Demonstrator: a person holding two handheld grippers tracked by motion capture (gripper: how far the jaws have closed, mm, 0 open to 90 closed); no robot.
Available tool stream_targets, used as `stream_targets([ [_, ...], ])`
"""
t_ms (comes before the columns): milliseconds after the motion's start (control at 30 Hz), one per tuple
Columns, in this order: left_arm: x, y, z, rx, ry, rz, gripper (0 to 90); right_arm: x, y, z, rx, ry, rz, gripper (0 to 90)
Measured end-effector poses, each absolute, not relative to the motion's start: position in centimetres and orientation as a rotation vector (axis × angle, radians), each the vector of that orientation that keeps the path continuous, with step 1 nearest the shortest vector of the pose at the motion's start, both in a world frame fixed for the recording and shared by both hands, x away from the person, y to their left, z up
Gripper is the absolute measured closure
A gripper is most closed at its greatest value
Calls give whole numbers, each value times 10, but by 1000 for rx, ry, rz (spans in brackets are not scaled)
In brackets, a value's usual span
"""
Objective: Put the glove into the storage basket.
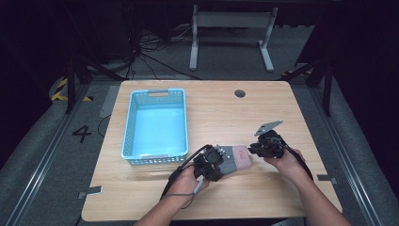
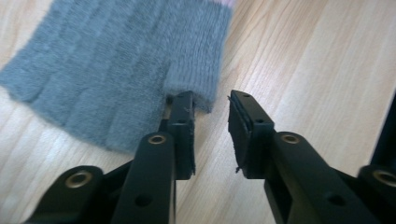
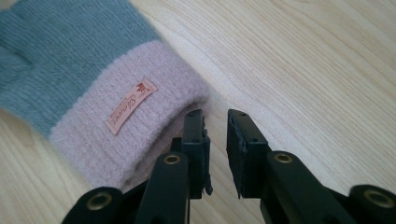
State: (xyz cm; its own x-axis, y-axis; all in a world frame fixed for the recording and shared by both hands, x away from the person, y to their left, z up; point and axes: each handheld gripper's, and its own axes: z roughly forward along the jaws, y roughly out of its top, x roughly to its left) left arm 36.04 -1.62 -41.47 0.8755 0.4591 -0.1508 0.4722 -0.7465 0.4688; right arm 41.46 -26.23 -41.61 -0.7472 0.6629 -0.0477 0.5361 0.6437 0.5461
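A knitted glove (image 1: 236, 158), grey with a pink cuff (image 3: 154, 70) and a small pink label (image 3: 130, 106), lies flat on the wooden table (image 1: 282, 103) near its front middle. My left gripper (image 1: 217, 155) is at the glove's finger end. In the left gripper view the left gripper (image 2: 211, 105) is open, bare wood shows in its gap, and one jaw tip touches the edge of the grey knit (image 2: 116, 70). My right gripper (image 1: 252, 149) is at the cuff end. In its own view the right gripper (image 3: 215, 122) is open, one jaw against the cuff's edge.
A light blue plastic basket (image 1: 126, 134) stands on the left half of the table, close to my left gripper. A round cable hole (image 1: 240, 93) sits near the far edge. Bare wood stretches to the right and in front of both hands.
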Motion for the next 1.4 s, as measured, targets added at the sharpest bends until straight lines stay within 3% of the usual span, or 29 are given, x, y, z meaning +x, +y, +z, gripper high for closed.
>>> stream_targets([
  [367,365,6,-389,2427,725,37,707,400,-271,-409,971,2631,729,887],
  [967,377,13,-375,2328,780,168,619,390,-264,-428,984,2714,636,895],
  [1400,393,-5,-378,2324,775,74,505,384,-285,-413,1034,2649,691,891],
])
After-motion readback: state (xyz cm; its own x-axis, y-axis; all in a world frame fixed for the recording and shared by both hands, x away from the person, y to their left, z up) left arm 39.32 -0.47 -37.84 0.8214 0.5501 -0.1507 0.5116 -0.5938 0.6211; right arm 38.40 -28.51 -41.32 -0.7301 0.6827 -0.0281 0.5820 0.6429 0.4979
